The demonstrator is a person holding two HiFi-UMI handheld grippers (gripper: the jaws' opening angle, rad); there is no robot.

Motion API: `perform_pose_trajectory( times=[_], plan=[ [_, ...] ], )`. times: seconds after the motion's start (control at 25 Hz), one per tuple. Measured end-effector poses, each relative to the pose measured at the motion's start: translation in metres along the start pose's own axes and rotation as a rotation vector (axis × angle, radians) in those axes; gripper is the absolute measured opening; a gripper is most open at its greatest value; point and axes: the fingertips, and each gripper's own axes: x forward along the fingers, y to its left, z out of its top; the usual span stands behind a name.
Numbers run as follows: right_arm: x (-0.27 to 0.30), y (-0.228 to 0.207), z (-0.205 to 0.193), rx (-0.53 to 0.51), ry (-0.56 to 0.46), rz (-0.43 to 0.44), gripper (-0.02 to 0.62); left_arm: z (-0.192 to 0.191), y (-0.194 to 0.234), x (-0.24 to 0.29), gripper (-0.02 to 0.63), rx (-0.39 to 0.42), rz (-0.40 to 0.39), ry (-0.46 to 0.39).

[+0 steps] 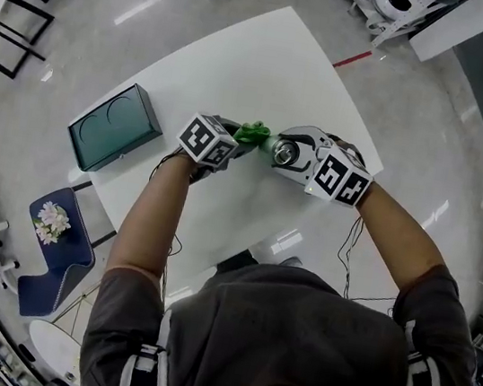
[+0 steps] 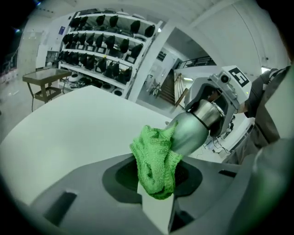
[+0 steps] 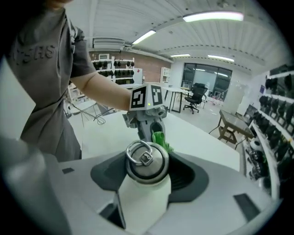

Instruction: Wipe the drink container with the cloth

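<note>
The right tool (image 3: pixel 146 176) is clamped on the steel drink container (image 3: pixel 147 160), held above the middle of the counter (image 1: pixel 271 65). Its long axis runs along the jaws, ring-topped cap toward the right hand, base pointing at the left tool (image 2: pixel 156 202). That tool pinches the green cloth (image 2: pixel 155 158), which touches the container's base end.

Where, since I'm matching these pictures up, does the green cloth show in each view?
Head view: the green cloth sits at centre, just left of the steel bottle.
Left gripper view: lower centre, bunched against the bottle's body.
Right gripper view: a small green bit peeks out behind the bottle, just right of centre.
Shared landmark: the steel bottle, right beside the cloth in every view.
</note>
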Motion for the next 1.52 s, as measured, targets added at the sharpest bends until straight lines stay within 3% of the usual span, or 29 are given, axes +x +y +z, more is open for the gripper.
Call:
perform_pose_trajectory(
  times=[0.2, 0.36, 0.56, 0.76, 0.88, 0.96, 1.04, 1.12, 1.2, 1.28, 1.36, 1.52],
  plan=[
    [0.012, -0.007, -0.015, 0.131, -0.015, 0.041, 0.250, -0.002, -0.004, -0.024, 0.110, -0.092, -0.010, -0.105],
    [0.028, -0.001, -0.023, 0.145, -0.024, 0.060, 0.252, -0.001, -0.012, -0.035, 0.110, -0.135, -0.017, -0.186],
    [0.043, 0.003, -0.014, 0.127, -0.143, 0.037, 0.256, -0.007, -0.014, -0.037, 0.110, -0.159, -0.020, -0.206],
    [0.060, 0.003, -0.025, 0.135, -0.248, -0.015, 0.399, -0.009, -0.012, -0.043, 0.110, -0.134, -0.018, -0.217],
    [0.075, 0.001, -0.050, 0.162, -0.242, -0.060, 0.425, 0.008, -0.015, -0.056, 0.110, -0.107, -0.038, -0.260],
    [0.086, 0.001, -0.062, 0.165, -0.240, -0.084, 0.418, 0.029, -0.027, -0.068, 0.112, -0.059, -0.065, -0.295],
    [0.092, 0.001, -0.065, 0.165, -0.268, -0.108, 0.368, 0.056, -0.046, -0.076, 0.111, 0.057, -0.078, -0.304],
    [0.092, 0.000, -0.064, 0.190, -0.295, -0.116, 0.365, 0.075, -0.066, -0.072, 0.112, 0.293, -0.026, -0.237],
    [0.091, 0.000, -0.064, 0.174, -0.293, -0.124, 0.365, 0.076, -0.078, -0.054, 0.110, 0.601, 0.073, -0.083],
    [0.091, 0.001, -0.064, 0.147, -0.286, -0.133, 0.365, 0.068, -0.081, -0.031, 0.112, 0.789, 0.126, 0.065],
    [0.091, 0.001, -0.063, 0.144, -0.286, -0.140, 0.365, 0.068, -0.080, -0.016, 0.110, 0.813, 0.116, 0.124],
    [0.093, 0.001, -0.064, 0.156, -0.287, -0.155, 0.365, 0.076, -0.067, 0.000, 0.110, 0.694, 0.060, 0.117]
  ],
)
